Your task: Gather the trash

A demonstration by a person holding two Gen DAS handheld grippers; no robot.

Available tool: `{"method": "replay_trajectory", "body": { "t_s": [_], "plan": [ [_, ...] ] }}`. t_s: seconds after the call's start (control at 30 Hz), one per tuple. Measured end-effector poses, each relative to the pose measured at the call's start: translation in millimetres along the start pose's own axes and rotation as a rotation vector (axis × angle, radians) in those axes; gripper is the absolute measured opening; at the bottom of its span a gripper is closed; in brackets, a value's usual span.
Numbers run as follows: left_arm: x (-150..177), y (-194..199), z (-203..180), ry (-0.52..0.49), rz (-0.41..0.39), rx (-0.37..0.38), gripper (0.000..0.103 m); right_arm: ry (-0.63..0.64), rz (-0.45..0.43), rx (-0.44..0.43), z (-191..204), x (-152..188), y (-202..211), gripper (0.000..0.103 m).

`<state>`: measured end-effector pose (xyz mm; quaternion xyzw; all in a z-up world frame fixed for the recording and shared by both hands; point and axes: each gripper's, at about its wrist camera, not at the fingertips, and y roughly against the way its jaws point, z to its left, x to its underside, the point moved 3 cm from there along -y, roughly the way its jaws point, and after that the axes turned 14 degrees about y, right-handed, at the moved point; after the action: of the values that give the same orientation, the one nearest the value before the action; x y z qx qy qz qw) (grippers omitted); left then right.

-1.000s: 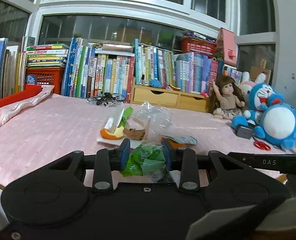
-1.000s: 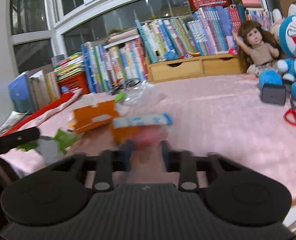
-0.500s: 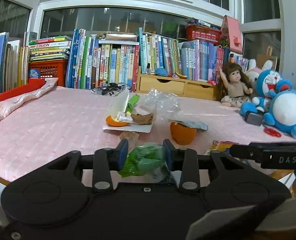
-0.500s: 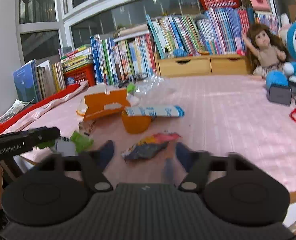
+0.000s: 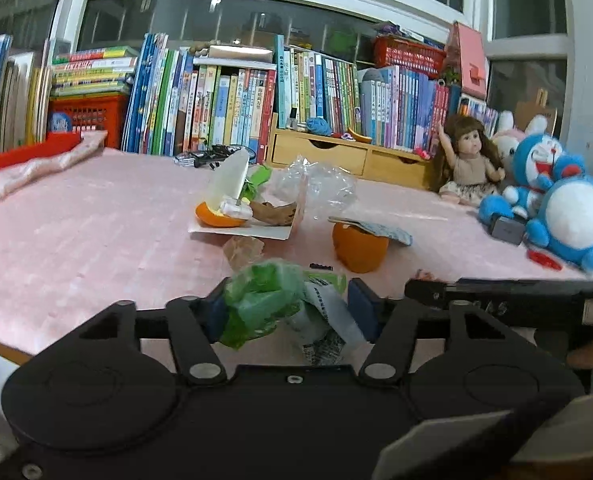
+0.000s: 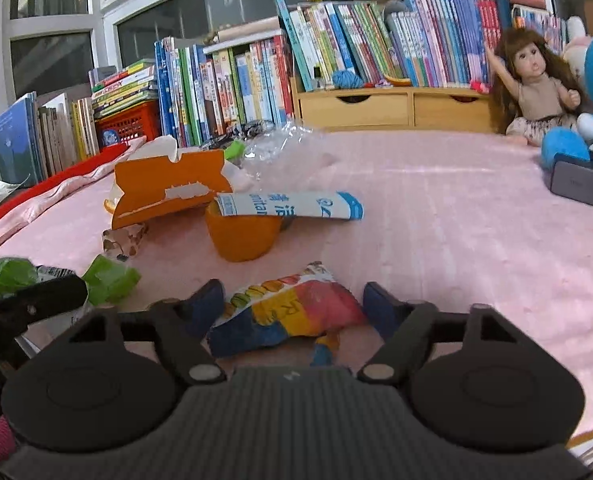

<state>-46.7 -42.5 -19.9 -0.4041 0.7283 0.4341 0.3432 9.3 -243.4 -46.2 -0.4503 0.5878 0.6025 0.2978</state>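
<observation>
A crumpled green wrapper [image 5: 264, 300] with a printed white strip lies between the spread fingers of the left gripper [image 5: 292, 308]; the left pad [image 5: 216, 314] touches it, the right pad [image 5: 362, 310] stands just clear, so the jaws are open around it, not clamped. A multicoloured snack wrapper [image 6: 292, 312], red, yellow and blue, flattened and creased, lies on the pink tablecloth [image 6: 436, 216] between the wide-open fingers of the right gripper [image 6: 296, 306]; neither pad touches it. Both wrappers sit near the front edge of the table, whose wooden rim [image 5: 0, 346] shows at lower left in the left wrist view. The right gripper's black body is just beside the left one.

Beyond the wrappers stands an orange cup [image 6: 242, 236], with a blue-and-white packet [image 6: 292, 206] lying across its rim. Left of it is a torn orange carton [image 6: 168, 192]; in the left wrist view this is seen on a white tray [image 5: 244, 230] with an orange peel [image 5: 216, 218]. A small brown-patterned scrap [image 5: 243, 249] lies between tray and green wrapper. Clear crumpled plastic [image 5: 320, 188] rises behind the tray.

The cloth is open to the left and to the right of this cluster. The far edge is closed by a row of books [image 5: 224, 108], a wooden drawer unit [image 5: 348, 156], a doll [image 5: 470, 160] and blue plush toys [image 5: 564, 216]; a grey box [image 6: 575, 182] and red scissors [image 5: 544, 260] lie near the toys.
</observation>
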Motion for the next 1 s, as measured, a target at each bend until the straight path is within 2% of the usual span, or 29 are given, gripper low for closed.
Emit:
{"method": "replay_trajectory", "body": {
  "t_s": [0.03,0.1,0.13,0.2,0.23,0.3,0.37,0.43,0.5,0.63,0.67,0.73,0.8,0.87,0.97,1.0],
  "plan": [
    [0,1,0,0.006,-0.008,-0.003,0.049,0.005,-0.005,0.01,0,1,3,0.052],
    [-2,4,0,0.019,-0.021,-0.002,0.044,-0.013,-0.006,-0.008,-3,3,8,0.027],
    [-2,6,-1,0.025,-0.028,-0.004,0.043,-0.024,-0.005,-0.018,-5,3,9,0.023],
    [-4,9,-1,0.032,-0.045,-0.006,0.042,-0.035,-0.009,-0.024,-7,4,13,0.025],
    [-6,11,-1,0.033,-0.048,-0.002,0.042,-0.04,-0.015,-0.022,-9,4,14,0.033],
    [-10,13,-1,0.038,-0.056,0.003,0.042,-0.043,-0.032,-0.012,-11,2,15,0.071],
    [-13,15,-1,0.035,-0.064,0.004,0.042,-0.017,-0.04,-0.031,-8,-1,14,0.088],
    [-15,16,0,0.037,-0.074,-0.001,0.042,0.025,-0.034,-0.053,0,-5,11,0.089],
    [-18,17,1,0.043,-0.078,-0.007,0.042,0.073,-0.024,-0.059,9,-8,5,0.099],
    [-20,17,3,0.045,-0.078,-0.018,0.042,0.131,0.004,-0.031,21,-13,-13,0.101],
    [-20,17,3,0.044,-0.077,-0.02,0.042,0.136,0.017,-0.021,22,-12,-17,0.101],
    [-20,18,4,0.04,-0.077,-0.021,0.042,0.119,0.038,-0.018,22,-12,-24,0.091],
    [-20,17,3,0.043,-0.078,-0.021,0.042,0.107,0.026,-0.017,22,-13,-21,0.073],
    [-20,17,3,0.043,-0.078,-0.022,0.042,0.103,0.01,-0.017,21,-12,-16,0.068],
    [-20,18,5,0.046,-0.076,-0.018,0.042,0.103,-0.013,-0.026,21,-11,-7,0.05],
    [-20,19,5,0.046,-0.076,-0.017,0.042,0.108,-0.021,-0.024,22,-11,-4,0.048]
  ]
}}
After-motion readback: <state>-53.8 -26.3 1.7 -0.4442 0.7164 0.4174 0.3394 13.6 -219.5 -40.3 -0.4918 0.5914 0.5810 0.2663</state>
